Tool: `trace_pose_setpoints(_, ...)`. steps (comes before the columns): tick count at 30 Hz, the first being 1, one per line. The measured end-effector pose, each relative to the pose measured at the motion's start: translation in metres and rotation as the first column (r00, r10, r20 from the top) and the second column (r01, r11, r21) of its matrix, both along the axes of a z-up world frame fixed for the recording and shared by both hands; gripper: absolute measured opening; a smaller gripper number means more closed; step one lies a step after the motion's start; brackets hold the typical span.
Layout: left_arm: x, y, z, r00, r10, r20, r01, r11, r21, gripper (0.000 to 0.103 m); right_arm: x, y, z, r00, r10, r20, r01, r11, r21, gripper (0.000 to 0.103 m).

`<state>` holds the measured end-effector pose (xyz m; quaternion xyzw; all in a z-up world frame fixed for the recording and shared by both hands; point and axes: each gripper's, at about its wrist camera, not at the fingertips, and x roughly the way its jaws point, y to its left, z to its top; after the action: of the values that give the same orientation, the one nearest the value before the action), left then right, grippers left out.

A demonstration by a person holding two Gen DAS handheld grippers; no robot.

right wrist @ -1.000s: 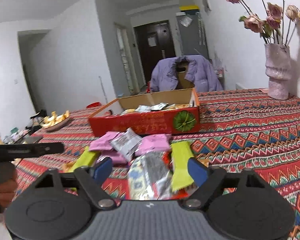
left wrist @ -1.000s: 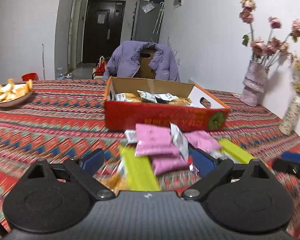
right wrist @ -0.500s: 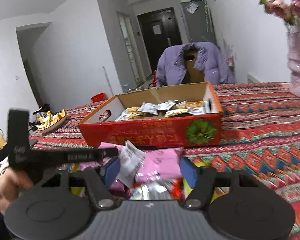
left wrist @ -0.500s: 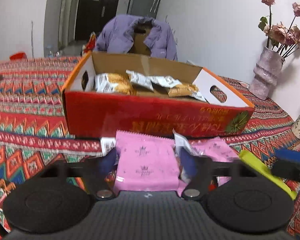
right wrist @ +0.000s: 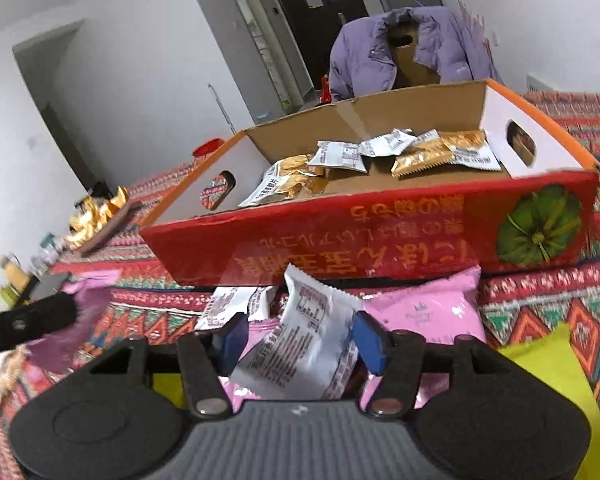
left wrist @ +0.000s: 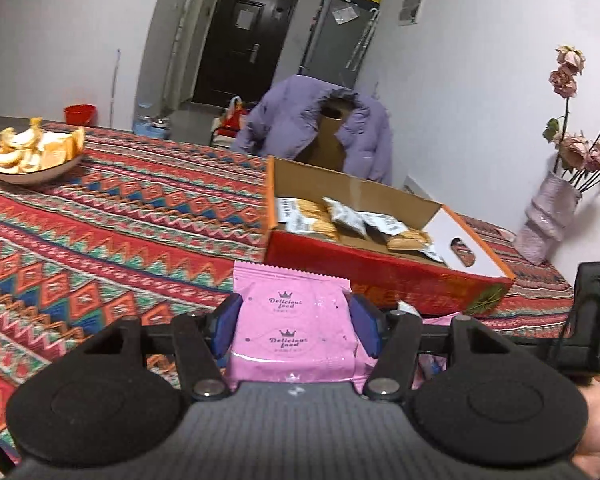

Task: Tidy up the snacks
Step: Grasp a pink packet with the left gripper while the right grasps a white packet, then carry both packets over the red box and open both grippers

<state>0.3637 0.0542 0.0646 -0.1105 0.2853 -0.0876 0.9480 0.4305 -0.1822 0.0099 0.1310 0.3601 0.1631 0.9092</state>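
Snack sorting, pick-up step, both hands loaded. Left gripper [left wrist: 294,322]: blue pads pressed on either side of a pink packet [left wrist: 296,334], lifted clear of the patterned tablecloth [left wrist: 120,240], short of the red cardboard box [left wrist: 380,268]. Right gripper [right wrist: 300,338]: jaws closing on a white packet [right wrist: 304,344], pads at its edges, above the loose pile of pink packets just before the box front. Box already holds several gold and white packets. Next move, judged: carry each packet over the near wall, then release inside.
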Motion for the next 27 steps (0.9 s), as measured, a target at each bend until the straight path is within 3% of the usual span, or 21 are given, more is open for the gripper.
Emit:
trace_pose_setpoints(3,-0.007,0.005,0.001,1.000,0.003,-0.002,-0.003,1.000,0.003,0.060,-0.003,0.012,0.000,0.999,0.018,0.030,-0.016,0.997,-0.076,0.047)
trace_pose_setpoints(4,-0.010,0.005,0.002,1.000,0.004,-0.001,-0.004,1.000,0.008,0.060,-0.005,0.013,0.001,0.999,0.027,0.044,-0.023,0.995,-0.095,0.036)
trace_pose_setpoints(5,-0.012,0.005,0.003,1.000,0.004,0.002,-0.004,1.000,0.013,0.060,-0.009,0.016,0.003,0.998,0.035,0.057,-0.028,0.993,-0.117,0.031)
trace_pose_setpoints(9,-0.027,0.007,0.013,0.999,0.004,0.034,-0.005,1.000,0.025,0.060,-0.027,0.022,0.013,0.993,0.053,0.106,-0.031,0.980,-0.195,0.029)
trace_pose_setpoints(17,-0.072,0.001,0.035,0.996,0.004,0.085,-0.006,1.000,0.027,0.060,-0.102,0.013,0.060,0.964,0.088,0.252,-0.035,0.978,-0.208,0.028)
trace_pose_setpoints(27,-0.121,-0.028,0.039,0.993,-0.026,0.119,0.022,0.999,0.033,0.060,-0.183,-0.035,0.083,0.950,0.032,0.310,0.030,0.981,-0.193,0.028)
